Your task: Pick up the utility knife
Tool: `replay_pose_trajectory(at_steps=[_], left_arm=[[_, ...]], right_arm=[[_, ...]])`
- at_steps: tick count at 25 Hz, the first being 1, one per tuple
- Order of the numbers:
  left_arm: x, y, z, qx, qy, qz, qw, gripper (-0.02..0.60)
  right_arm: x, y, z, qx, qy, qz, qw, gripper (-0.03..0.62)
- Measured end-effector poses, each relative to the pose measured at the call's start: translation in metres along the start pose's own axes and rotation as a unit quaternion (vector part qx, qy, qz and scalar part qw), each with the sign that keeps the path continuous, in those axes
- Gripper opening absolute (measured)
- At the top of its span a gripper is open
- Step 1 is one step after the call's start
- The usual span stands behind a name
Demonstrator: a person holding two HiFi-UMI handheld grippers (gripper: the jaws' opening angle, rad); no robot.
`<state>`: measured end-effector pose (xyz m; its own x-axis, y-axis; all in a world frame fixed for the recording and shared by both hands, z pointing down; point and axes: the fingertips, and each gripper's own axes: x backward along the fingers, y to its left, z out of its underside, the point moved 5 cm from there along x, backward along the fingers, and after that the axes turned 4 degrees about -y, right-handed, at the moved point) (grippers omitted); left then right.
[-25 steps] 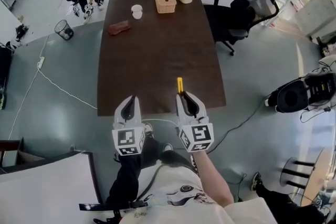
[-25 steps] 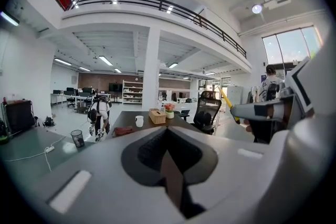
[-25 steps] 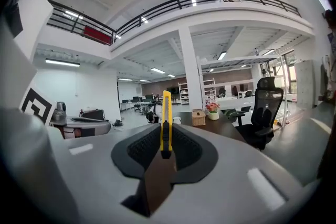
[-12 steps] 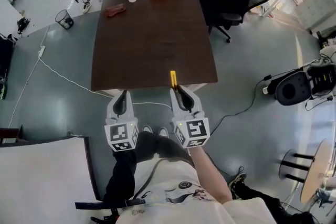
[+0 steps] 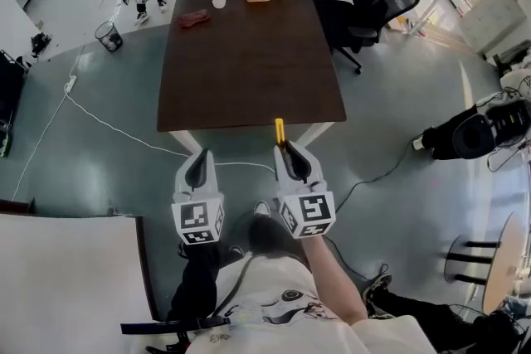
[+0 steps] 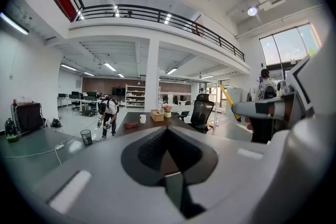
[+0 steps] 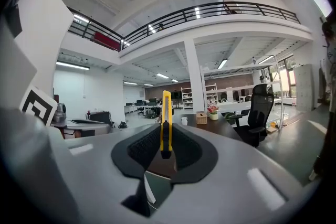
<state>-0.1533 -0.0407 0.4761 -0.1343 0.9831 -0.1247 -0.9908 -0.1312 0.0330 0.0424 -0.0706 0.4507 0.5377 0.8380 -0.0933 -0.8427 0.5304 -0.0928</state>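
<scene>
Clamping the yellow utility knife [image 5: 280, 131] lengthwise, its far end sticking out ahead toward the counter [image 5: 249, 54], the right gripper [image 5: 287, 148] has its jaws clenched on it, while the left gripper [image 5: 202, 154] sits closed and empty.

The left hand-held gripper [image 5: 201, 155] and the right hand-held gripper [image 5: 287, 150] point forward side by side, almost level. Left jaws are together, empty; right jaws press on the yellow utility knife [image 5: 280, 131].
</scene>
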Motion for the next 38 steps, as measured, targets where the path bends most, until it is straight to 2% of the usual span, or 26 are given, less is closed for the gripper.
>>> replay_pose_trajectory(at_steps=[8,12,17,22,32,38], left_arm=[[0.063,0.008,0.007,-0.001,-0.006,0.020,0.9998,-0.003],[0.091,0.004,0.010,-0.009,-0.012,0.035,0.9993,-0.003],[0.115,0.001,0.022,0.005,-0.002,0.040,0.9992,-0.003],[0.124,-0.007,0.012,-0.002,-0.014,0.047,0.9988,-0.002],[0.110,-0.022,-0.030,-0.030,-0.057,0.040,0.9971,-0.003],[0.100,-0.033,-0.033,-0.033,-0.071,0.038,0.9962,-0.002]], right_arm=[[0.042,0.059,0.008,0.005,-0.008,0.002,1.000,0.067],[0.066,0.077,0.010,0.005,-0.007,0.011,1.000,0.067],[0.096,0.090,0.015,0.012,0.002,0.021,1.000,0.067],[0.116,0.088,0.011,0.010,-0.006,0.033,0.999,0.067],[0.122,0.069,-0.015,0.011,-0.046,0.026,0.999,0.066],[0.123,0.050,-0.024,0.021,-0.061,0.027,0.998,0.066]])
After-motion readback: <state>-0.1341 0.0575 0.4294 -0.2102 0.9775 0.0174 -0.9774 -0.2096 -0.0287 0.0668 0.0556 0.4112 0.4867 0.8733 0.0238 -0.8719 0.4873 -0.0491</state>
